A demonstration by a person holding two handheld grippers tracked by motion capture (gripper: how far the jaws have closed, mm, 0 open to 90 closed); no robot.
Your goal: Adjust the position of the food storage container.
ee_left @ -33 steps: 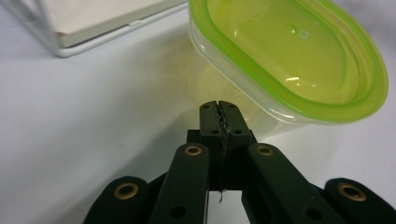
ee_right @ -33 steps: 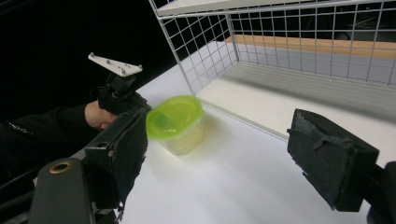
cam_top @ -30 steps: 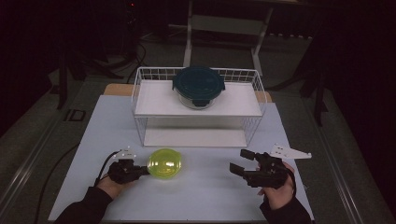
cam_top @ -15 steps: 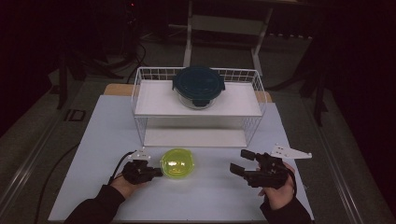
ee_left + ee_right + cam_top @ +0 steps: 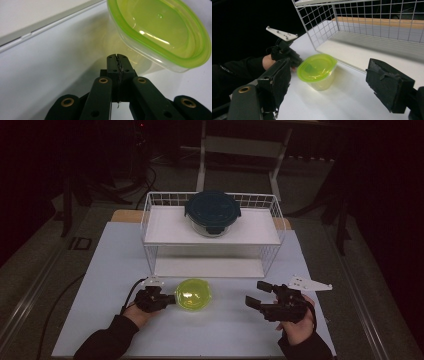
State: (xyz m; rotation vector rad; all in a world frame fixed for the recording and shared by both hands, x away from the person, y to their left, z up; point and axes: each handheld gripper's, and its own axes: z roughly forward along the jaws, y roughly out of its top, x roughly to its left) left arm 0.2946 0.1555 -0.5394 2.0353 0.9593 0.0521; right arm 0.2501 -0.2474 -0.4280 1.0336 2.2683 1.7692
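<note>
The green container (image 5: 194, 294) has been nudged rightward by the left gripper (image 5: 117, 58), jaws pressed together; right gripper (image 5: 256, 302) is held spread, waiting

Clear tub with lime-green lid (image 5: 194, 295), upright on table just before wire rack (image 5: 272, 207), closed left gripper (image 5: 167, 300) at its side

Open tool (image 5: 332, 82), green-lidded tub (image 5: 318, 70), wire rack (image 5: 362, 22)
</note>
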